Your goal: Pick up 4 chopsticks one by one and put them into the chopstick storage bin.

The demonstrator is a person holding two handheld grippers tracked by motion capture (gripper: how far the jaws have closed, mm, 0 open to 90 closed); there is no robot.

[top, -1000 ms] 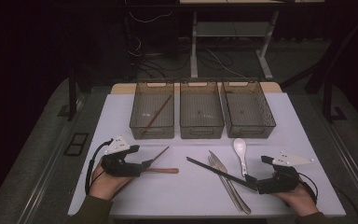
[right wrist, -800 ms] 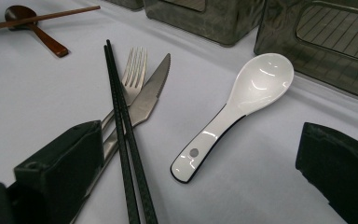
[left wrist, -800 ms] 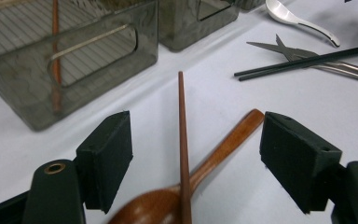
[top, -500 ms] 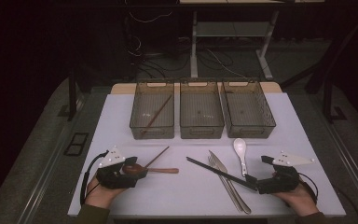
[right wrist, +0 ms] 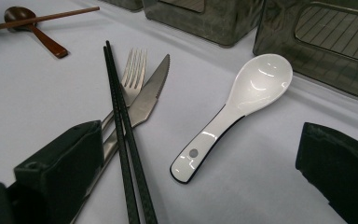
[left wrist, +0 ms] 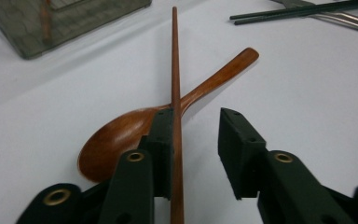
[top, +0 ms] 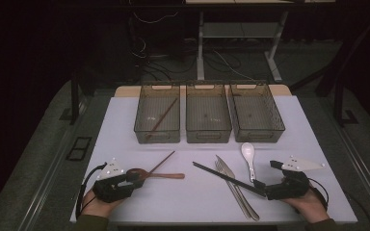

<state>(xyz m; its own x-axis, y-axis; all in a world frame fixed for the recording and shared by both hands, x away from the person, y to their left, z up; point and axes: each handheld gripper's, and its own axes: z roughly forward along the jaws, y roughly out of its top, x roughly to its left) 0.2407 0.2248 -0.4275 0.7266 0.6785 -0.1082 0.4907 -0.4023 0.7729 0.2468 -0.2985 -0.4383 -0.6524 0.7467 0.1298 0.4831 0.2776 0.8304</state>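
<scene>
Wooden chopstick (left wrist: 175, 79) between the closing jaws of the left gripper (left wrist: 196, 140), lying across a wooden spoon (left wrist: 135, 135).

Landmark: the left bin (top: 157, 115), which already holds one matching chopstick. Nearer the person than that bin, the left gripper has come down and its jaws have just been narrowing; one pad touches the stick, the other stands clear, so nothing is clamped yet. A pickup looks close. Off to the bin's right, the right gripper (right wrist: 200, 182) rests with jaws wide apart beside black chopsticks (right wrist: 121, 126) and a white spoon (right wrist: 242, 102).

Left gripper (top: 137, 179) lies low, fingers just closing, part open; right gripper (top: 262, 190) fingers spread wide.
</scene>
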